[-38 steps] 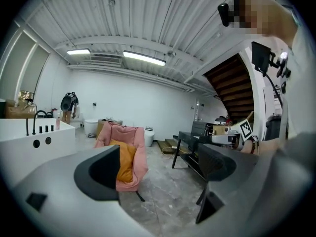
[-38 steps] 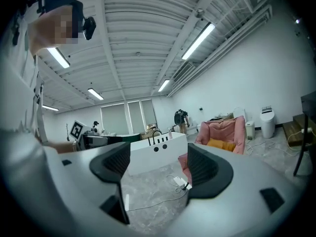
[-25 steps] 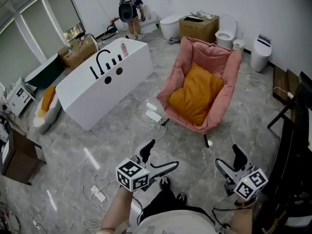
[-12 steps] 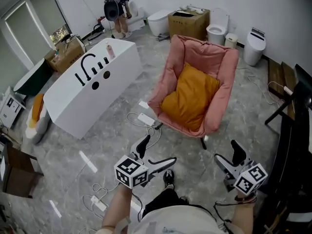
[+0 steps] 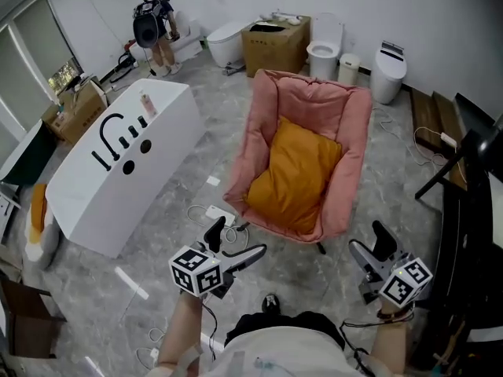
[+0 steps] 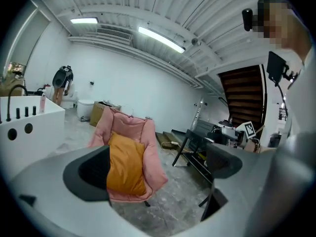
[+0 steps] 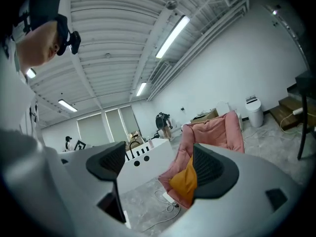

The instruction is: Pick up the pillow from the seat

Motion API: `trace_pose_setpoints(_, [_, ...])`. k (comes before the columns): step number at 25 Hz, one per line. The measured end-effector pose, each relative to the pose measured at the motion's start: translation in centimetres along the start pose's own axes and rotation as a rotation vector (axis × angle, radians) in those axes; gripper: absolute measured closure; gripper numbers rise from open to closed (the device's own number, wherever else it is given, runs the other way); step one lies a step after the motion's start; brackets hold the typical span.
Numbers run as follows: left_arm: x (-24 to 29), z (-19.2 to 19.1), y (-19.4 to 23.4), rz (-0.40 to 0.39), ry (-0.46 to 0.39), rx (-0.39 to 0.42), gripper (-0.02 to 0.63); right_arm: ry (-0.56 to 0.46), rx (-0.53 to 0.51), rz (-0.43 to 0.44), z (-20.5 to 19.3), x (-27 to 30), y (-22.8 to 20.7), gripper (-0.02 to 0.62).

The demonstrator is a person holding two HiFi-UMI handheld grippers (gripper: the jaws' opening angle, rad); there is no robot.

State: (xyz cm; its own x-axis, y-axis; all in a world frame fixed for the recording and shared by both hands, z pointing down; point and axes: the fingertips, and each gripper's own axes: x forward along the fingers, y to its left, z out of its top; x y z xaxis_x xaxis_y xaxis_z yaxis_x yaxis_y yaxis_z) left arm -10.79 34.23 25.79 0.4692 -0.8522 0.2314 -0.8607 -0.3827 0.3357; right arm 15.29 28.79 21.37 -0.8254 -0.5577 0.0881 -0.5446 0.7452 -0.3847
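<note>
An orange pillow [image 5: 295, 177] lies on the seat of a pink padded chair [image 5: 312, 107] in the middle of the head view. It shows again as the pillow [image 6: 125, 164] past the left jaws and the pillow [image 7: 184, 181] beside the right jaws. My left gripper [image 5: 233, 247] is held low at the near left of the chair, open and empty. At the near right, my right gripper [image 5: 368, 247] is open too, with nothing between its jaws. Both are well short of the pillow.
A white bathtub [image 5: 118, 176] stands left of the chair, with power strips and cables [image 5: 214, 213] on the floor between. Toilets [image 5: 324, 49] and a cardboard box [image 5: 274, 44] line the far wall. A black table frame [image 5: 464, 163] is at the right. A person [image 5: 153, 27] stands far back.
The chair and pillow have come closer and more central in the head view as I step forward. Both grippers stay low and open, the left one drifting slightly left.
</note>
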Motion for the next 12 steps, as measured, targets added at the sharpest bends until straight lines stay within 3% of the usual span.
trace_pose_setpoints(5, [1.9, 1.3, 3.3, -0.037, 0.021, -0.034, 0.02, -0.009, 0.074, -0.014, 0.3, 2.7, -1.6, 0.187])
trace_pose_setpoints(12, [5.7, 2.4, 8.2, 0.016, 0.022, -0.068, 0.018, 0.041, 0.078, -0.031, 0.9, 7.5, -5.6, 0.187])
